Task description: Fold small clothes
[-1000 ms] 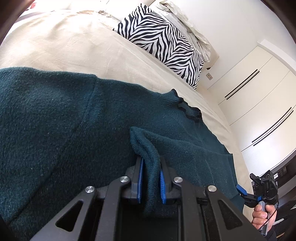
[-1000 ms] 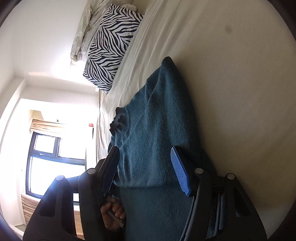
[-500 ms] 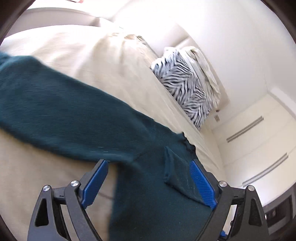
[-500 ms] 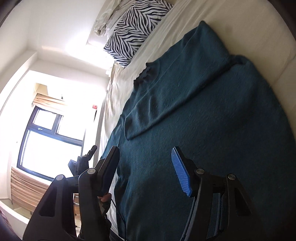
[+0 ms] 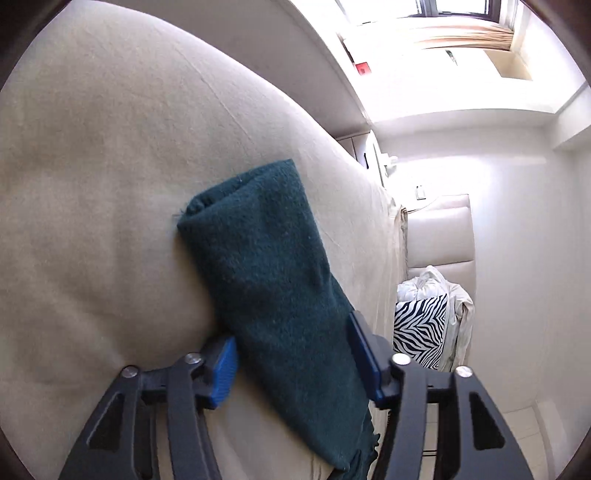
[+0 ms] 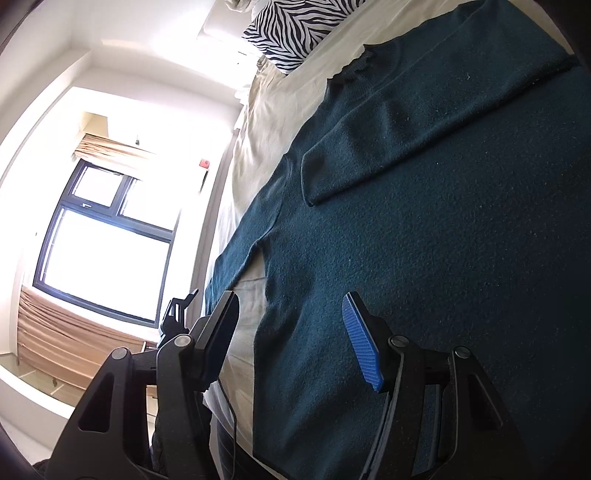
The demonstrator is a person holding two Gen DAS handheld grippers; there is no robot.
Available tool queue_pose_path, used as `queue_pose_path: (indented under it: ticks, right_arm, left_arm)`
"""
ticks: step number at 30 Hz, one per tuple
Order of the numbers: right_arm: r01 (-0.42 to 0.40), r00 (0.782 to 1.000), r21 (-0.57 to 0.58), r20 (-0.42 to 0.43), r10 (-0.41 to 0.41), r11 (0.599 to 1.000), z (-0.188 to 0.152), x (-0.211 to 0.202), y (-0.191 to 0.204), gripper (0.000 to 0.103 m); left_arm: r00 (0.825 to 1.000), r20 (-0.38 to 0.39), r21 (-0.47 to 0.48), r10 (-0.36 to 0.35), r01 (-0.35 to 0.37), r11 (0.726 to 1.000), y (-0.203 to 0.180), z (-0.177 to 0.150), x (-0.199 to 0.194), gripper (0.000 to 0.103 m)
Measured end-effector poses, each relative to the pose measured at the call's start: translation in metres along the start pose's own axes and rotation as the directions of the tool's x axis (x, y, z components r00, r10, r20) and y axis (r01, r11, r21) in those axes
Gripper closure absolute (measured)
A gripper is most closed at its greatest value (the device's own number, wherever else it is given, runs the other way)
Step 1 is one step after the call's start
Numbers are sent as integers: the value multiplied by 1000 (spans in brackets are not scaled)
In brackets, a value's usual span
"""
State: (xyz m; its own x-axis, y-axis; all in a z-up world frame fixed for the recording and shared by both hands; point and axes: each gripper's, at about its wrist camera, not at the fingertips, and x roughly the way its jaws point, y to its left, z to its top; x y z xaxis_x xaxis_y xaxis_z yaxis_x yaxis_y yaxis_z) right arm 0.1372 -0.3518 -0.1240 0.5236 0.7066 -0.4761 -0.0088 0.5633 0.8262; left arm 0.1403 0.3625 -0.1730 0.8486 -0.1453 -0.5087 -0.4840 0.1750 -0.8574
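Here, each part as it stood:

Left gripper [image 5: 293,354]: its jaws stood wide apart, gripping nothing; the blue pads [image 5: 222,373] flanked a sleeve without pressing it.

Sleeve: the dark teal knitted sleeve [image 5: 266,266] ran forward between the left gripper's fingers and ended in a cuff ahead of them, lying flat on the bed.

Right gripper [image 6: 291,332]: also wide open and empty, one blue ribbed pad [image 6: 360,343] showing on its right finger, the left finger dark.

Sweater: the dark teal knitted sweater [image 6: 443,240] spread on the bed ahead of and beneath the right gripper, filling the right of its view; one sleeve was folded across the body, its cuff ahead of the fingers, and the other stretched away to the left.

Bed: the cream-sheeted bed [image 5: 110,166] lay under both grippers.

Pillow: a zebra-striped pillow [image 6: 295,29] sat far ahead of the right gripper, beyond the sweater's collar; it appeared right of the left gripper.

Window: a dark-framed window [image 6: 103,243] glared to the right gripper's left.
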Motion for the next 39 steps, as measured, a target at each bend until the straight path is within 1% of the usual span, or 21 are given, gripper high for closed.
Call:
queue_pose_path:
  ticks: [1, 4, 8, 9, 11, 14, 15, 17, 19, 20, 21, 22, 23, 24, 25, 27, 29, 31, 34, 37, 39]
  right_arm:
    - [1, 1000, -2, 5, -1, 1000, -3, -3, 1, 45]
    - [5, 1000, 7, 24, -5, 1000, 2, -12, -4, 45]
    - [18, 998, 30, 52, -19, 999, 4, -24, -19, 45]
    - [18, 998, 38, 57, -21, 999, 4, -27, -23, 45]
    - [17, 997, 54, 73, -21, 998, 3, -34, -31, 45]
    - [14, 995, 74, 98, -22, 997, 2, -44, -43, 45]
    - [13, 994, 81, 105, -21, 997, 1, -48, -47, 45]
    - [9, 993, 94, 119, -20, 996, 1, -56, -55, 45]
    - [7, 991, 106, 133, -21, 994, 1, -63, -65, 45]
    - [7, 990, 115, 140, -23, 993, 1, -66, -69, 45]
    - [7, 989, 127, 147, -26, 992, 1, -71, -75, 45]
    - [9, 988, 139, 152, -30, 990, 2, -74, -80, 45]
    - [17, 987, 144, 156, -40, 989, 3, -78, -84, 45]
    - [31, 986, 147, 159, -55, 989, 4, -81, -87, 45]
    - [49, 985, 148, 160, -72, 988, 6, -84, -90, 45]
    - [75, 984, 154, 150, -98, 985, 13, -85, -96, 45]
    - [76, 985, 162, 138, -99, 984, 21, -80, -101, 45]
    - [81, 987, 163, 122, -102, 983, 32, -69, -101, 45]
    - [56, 995, 147, 74, -68, 988, 50, -36, -93, 44]
    - [77, 997, 155, 12, -80, 985, 66, 5, -84, 42]
    - [103, 995, 150, -35, -99, 983, 75, 31, -81, 42]
  left_arm:
    - [1000, -9, -5, 11, -11, 1000, -1, 1, 5, 76]
    - [999, -15, 50, 45, -44, 998, -15, -2, 15, 91]
    - [998, -17, 234, 54, -49, 971, -64, -36, 22, 94]
    - [998, -26, 295, 53, -43, 954, -82, -51, 25, 94]
    - [997, -56, 443, 54, -23, 896, -122, -91, 34, 94]
    - [994, -70, 694, 81, -10, 719, -180, -172, 46, 94]
    - [993, -65, 781, 94, -8, 625, -198, -210, 54, 94]
    - [993, -40, 917, 112, -8, 398, -218, -292, 62, 94]
    - [991, -22, 990, 129, 5, 138, -221, -374, 73, 93]
    - [990, -7, 1000, 141, 7, -5, -216, -417, 80, 92]
    - [989, 1, 995, 146, 14, -100, -207, -446, 82, 89]
    - [989, 7, 984, 150, 20, -176, -197, -471, 84, 89]
    - [988, 19, 974, 152, 16, -225, -186, -484, 80, 88]
    - [987, 32, 964, 158, 11, -267, -178, -498, 83, 78]
    - [986, 38, 958, 165, 12, -288, -171, -504, 78, 60]
    - [985, 40, 951, 169, 14, -308, -157, -503, 73, 50]
    - [982, 19, 957, 188, 37, -289, -142, -489, 65, 41]
    - [976, -2, 971, 219, 54, -232, -136, -472, 66, 34]
    - [967, -44, 989, 251, 79, -128, -129, -448, 67, 33]
    - [965, -81, 993, 249, 100, -66, -124, -439, 64, 33]
    - [966, -93, 994, 243, 105, -40, -122, -434, 62, 33]
